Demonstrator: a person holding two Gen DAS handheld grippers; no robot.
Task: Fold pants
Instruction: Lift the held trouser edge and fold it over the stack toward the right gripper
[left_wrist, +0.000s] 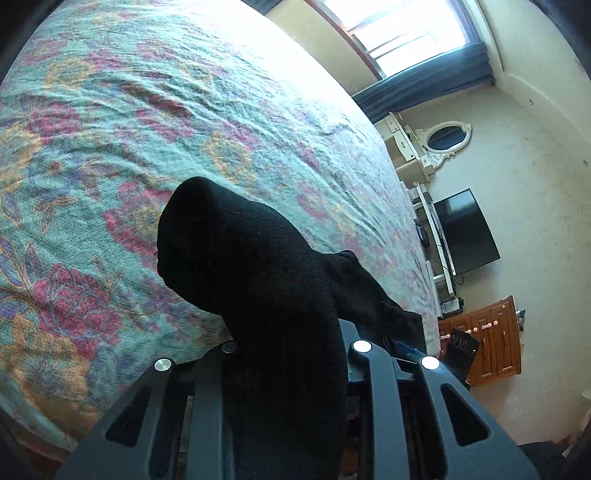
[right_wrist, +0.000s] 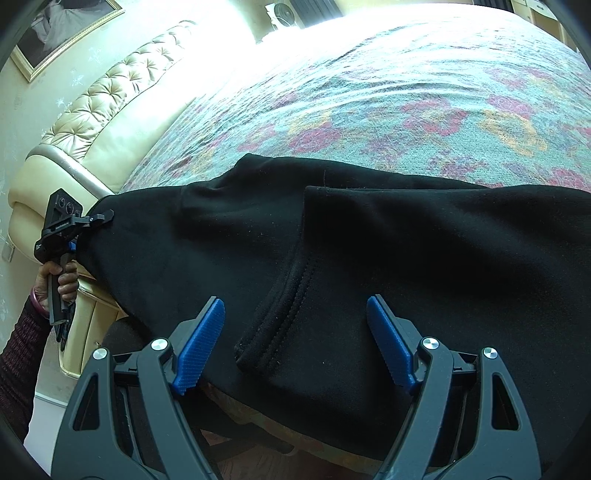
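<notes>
The black pants (right_wrist: 369, 251) are spread along the near edge of the floral bedspread (right_wrist: 424, 92), one end pinched in the clamped left gripper (right_wrist: 98, 218). The right gripper (right_wrist: 295, 343) is held wide apart over a stitched hem, gripping nothing. Open bedspread is seen beyond; a tufted headboard (right_wrist: 110, 96) borders the left.

Black pants (left_wrist: 258, 266) drape over the left tongs (left_wrist: 288, 354) and hide their tips and the bed (left_wrist: 110, 110) beneath, while in the right wrist view the pants run off the right edge.
</notes>
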